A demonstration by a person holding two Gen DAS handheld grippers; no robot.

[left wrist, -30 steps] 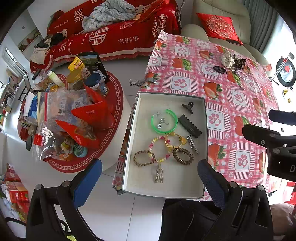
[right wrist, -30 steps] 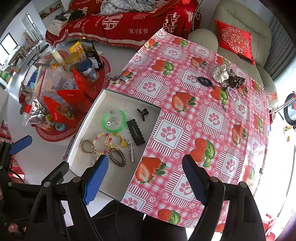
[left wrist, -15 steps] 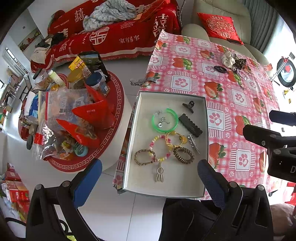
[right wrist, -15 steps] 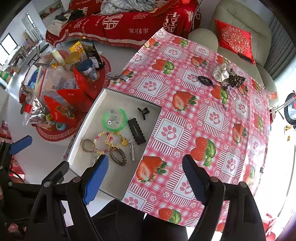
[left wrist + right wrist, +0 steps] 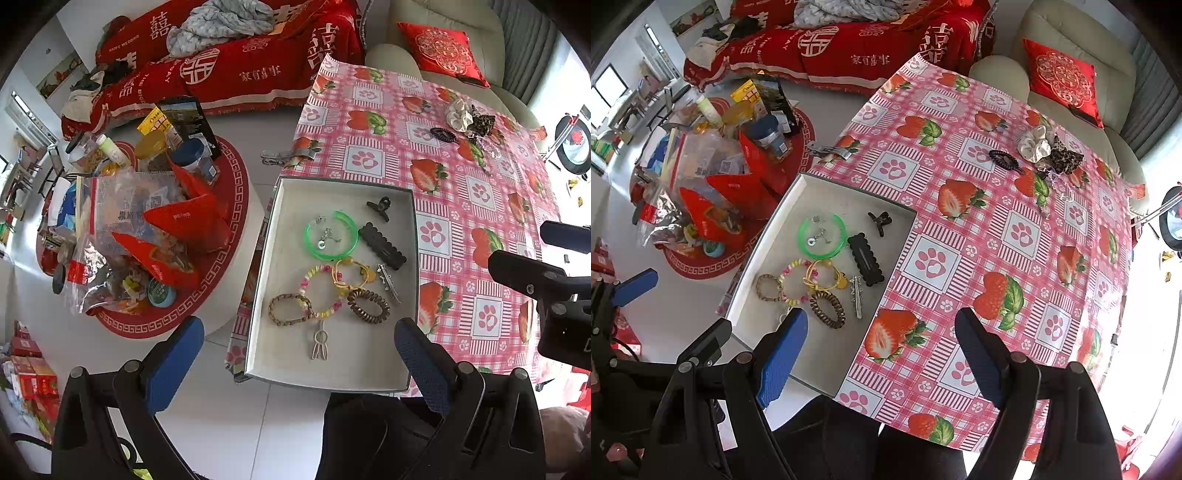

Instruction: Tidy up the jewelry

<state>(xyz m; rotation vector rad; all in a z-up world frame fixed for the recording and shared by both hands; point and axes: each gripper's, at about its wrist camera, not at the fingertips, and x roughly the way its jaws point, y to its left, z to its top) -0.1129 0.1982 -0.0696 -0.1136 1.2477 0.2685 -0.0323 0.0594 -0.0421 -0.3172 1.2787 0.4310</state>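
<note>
A shallow white tray (image 5: 288, 206) (image 5: 764, 254) sits at the near left corner of the strawberry-print table (image 5: 461, 206). In it lie a green bangle (image 5: 331, 235) (image 5: 822, 236), a black scalloped hair clip (image 5: 382, 245) (image 5: 866, 264), a small black claw clip (image 5: 379, 208), a beaded bracelet (image 5: 320, 291), a yellow cord bracelet (image 5: 351, 275), a brown braided bracelet (image 5: 286, 309), a brown coil hair tie (image 5: 368, 305) (image 5: 827, 309) and a silver clip (image 5: 388, 283). My left gripper (image 5: 299, 363) hangs open above the tray's near edge. My right gripper (image 5: 882, 354) is open too, high over the table's near side.
Scrunchies (image 5: 1051, 151) and a black hair tie (image 5: 1005, 159) lie at the table's far right. A silver clip (image 5: 286, 155) sits on the far left edge. A low round table (image 5: 147, 229) heaped with snacks stands to the left. A red sofa (image 5: 229, 62) is beyond.
</note>
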